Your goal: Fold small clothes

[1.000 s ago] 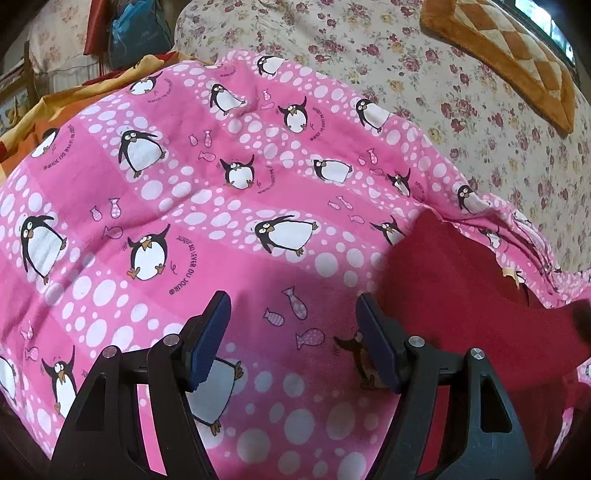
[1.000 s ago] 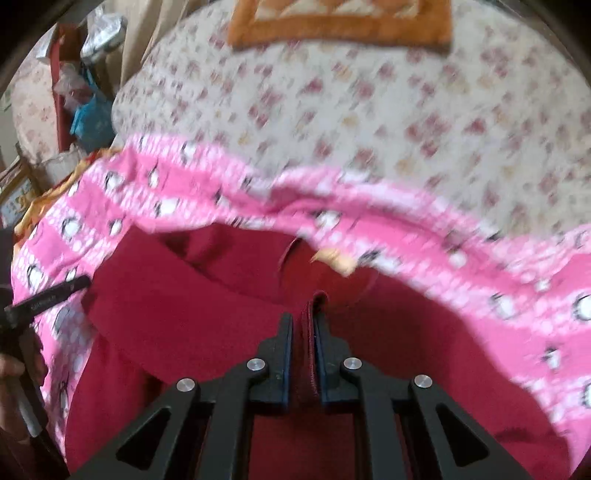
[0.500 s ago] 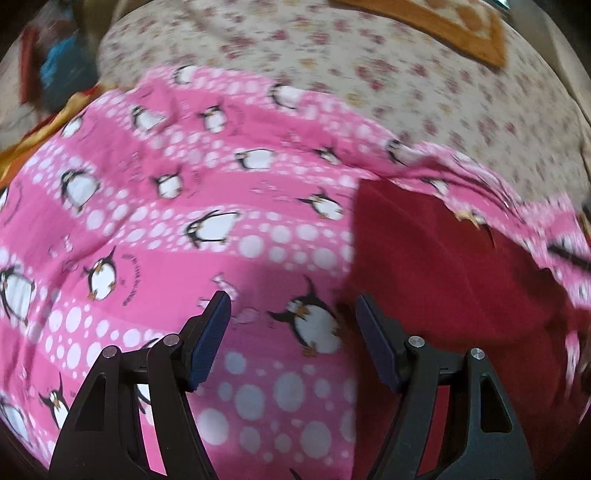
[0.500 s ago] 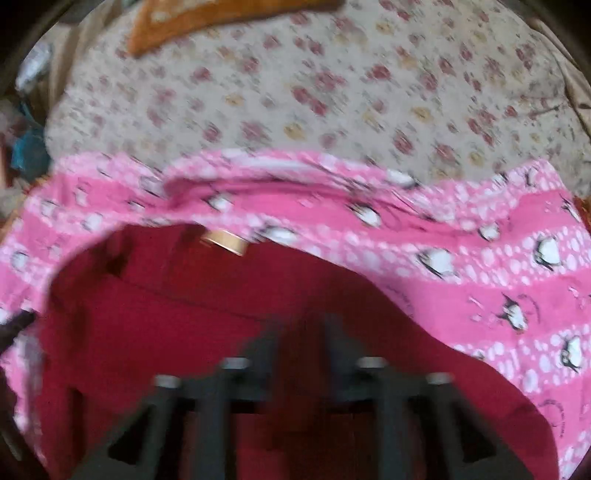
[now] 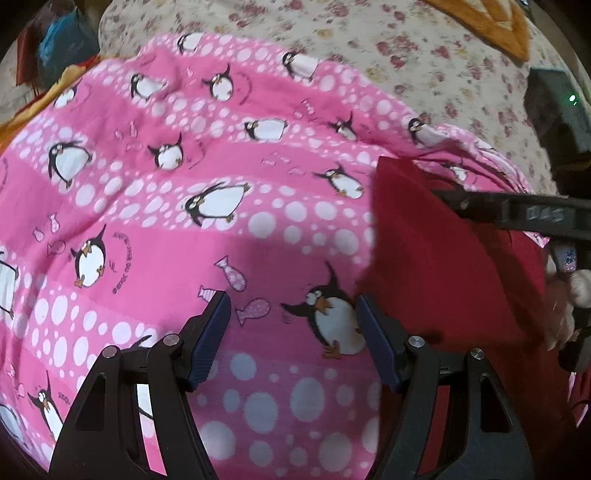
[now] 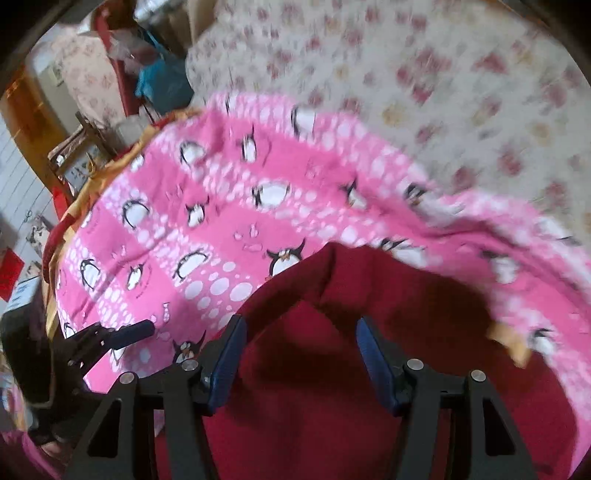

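A dark red garment (image 5: 439,258) lies folded on a pink penguin-print blanket (image 5: 184,184); it also shows in the right wrist view (image 6: 332,406), with a tan label (image 6: 509,343) at its right edge. My left gripper (image 5: 293,332) is open and empty over the blanket, just left of the garment's edge. My right gripper (image 6: 299,350) is open and empty above the garment's folded edge; it shows in the left wrist view (image 5: 517,210) reaching in from the right. The left gripper shows at the lower left of the right wrist view (image 6: 118,336).
The blanket lies on a floral bedspread (image 5: 406,48) with an orange quilted cushion (image 5: 491,22) at the back. A blue bag (image 6: 162,85) and furniture stand beyond the bed's left side.
My right gripper was shut on a fold of the red garment; it has let go and now stands open. The left gripper has shifted toward the garment's left edge, still open.
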Tool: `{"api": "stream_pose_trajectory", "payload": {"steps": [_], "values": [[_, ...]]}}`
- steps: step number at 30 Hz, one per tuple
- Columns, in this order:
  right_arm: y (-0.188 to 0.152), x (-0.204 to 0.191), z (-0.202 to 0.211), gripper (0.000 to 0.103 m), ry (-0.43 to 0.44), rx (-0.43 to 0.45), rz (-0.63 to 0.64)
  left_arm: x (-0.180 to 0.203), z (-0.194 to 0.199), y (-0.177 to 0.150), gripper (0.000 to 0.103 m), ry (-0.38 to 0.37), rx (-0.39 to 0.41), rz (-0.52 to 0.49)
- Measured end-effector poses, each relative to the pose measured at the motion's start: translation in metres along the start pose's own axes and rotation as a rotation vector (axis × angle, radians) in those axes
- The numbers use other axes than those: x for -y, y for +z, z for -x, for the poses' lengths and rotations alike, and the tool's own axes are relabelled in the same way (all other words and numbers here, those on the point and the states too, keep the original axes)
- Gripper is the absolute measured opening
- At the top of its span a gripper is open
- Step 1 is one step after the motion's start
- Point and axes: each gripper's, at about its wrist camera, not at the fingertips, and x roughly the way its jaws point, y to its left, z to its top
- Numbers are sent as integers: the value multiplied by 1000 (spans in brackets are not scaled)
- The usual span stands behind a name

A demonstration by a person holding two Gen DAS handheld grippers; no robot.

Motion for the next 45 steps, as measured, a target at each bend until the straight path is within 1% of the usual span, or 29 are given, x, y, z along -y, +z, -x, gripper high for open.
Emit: {"api": "stream_pose_trajectory", "payload": {"steps": [1, 3, 4, 6, 8, 9, 10, 11, 12, 14, 15, 17, 18, 19, 20, 21, 22, 24, 26, 29, 32, 34, 36, 37, 38, 40, 43, 45], "values": [[-1, 2, -8, 27, 20, -23, 1, 0, 0, 0, 71, -1, -1, 1], [-3, 1, -9, 18, 18, -14, 21, 2, 1, 0, 71, 1, 4, -5], [-2, 0, -4, 15, 17, 12, 40, 3, 1, 0, 71, 2, 5, -8], [2, -1, 6, 13, -16, 72, 51, 4, 0, -1, 71, 6, 0, -8], [9, 3, 17, 11, -105, 135, 59, 5, -4, 0, 71, 12, -6, -12], [11, 7, 19, 11, -166, 157, 63, 7, -6, 0, 71, 20, -9, -18], [13, 11, 18, 11, -206, 160, 63, 9, -8, 0, 71, 28, -9, -26], [14, 16, 12, 11, -225, 148, 54, 10, -9, 1, 71, 32, -9, -31], [14, 20, 7, 11, -203, 131, 40, 11, -9, 1, 71, 33, -8, -35], [11, 25, -1, 11, -124, 103, 4, 10, -6, 1, 71, 12, -6, -29], [9, 25, 2, 11, -113, 104, -12, 8, -5, 1, 70, -3, -6, -22], [6, 26, 19, 12, -115, 142, -36, 6, -2, 2, 70, -43, -2, -9], [3, 24, 27, 14, -111, 167, -47, 8, -1, 2, 70, -49, 0, -13], [0, 23, 37, 19, -102, 190, -60, 11, 0, 2, 70, -52, 5, -28], [-4, 22, 46, 25, -84, 207, -71, 15, 0, 2, 70, -53, 9, -45], [-8, 21, 55, 41, -63, 216, -80, 22, 2, 2, 71, -49, 17, -77], [-12, 20, 60, 49, -52, 220, -85, 25, 3, 1, 71, -47, 23, -96], [-17, 17, 63, 49, -56, 202, -86, 33, 6, 1, 71, -50, 44, -134], [-22, 16, 64, 49, -76, 185, -85, 35, 8, 4, 70, -56, 61, -147], [-26, 22, 64, 49, -69, 179, -111, 30, 17, 9, 70, -137, 75, -136], [-30, 22, 62, 49, -46, 172, -122, 27, 32, 10, 71, -220, 110, -148], [-33, 20, 60, 49, -59, 165, -111, 28, 37, 10, 71, -247, 117, -170], [-34, 22, 55, 49, -81, 149, -118, 32, 33, 10, 71, -223, 115, -190], [-36, 24, 54, 49, -74, 145, -128, 35, 28, 11, 71, -188, 103, -201], [-37, 26, 53, 49, -62, 142, -141, 38, 19, 11, 71, -135, 89, -216], [-38, 29, 53, 49, -52, 143, -159, 40, 9, 10, 71, -88, 70, -226], [-37, 29, 57, 49, -46, 152, -156, 39, 0, 12, 71, -91, 56, -210], [-34, 27, 59, 49, -44, 156, -147, 36, -2, 15, 70, -82, 73, -180]]}}
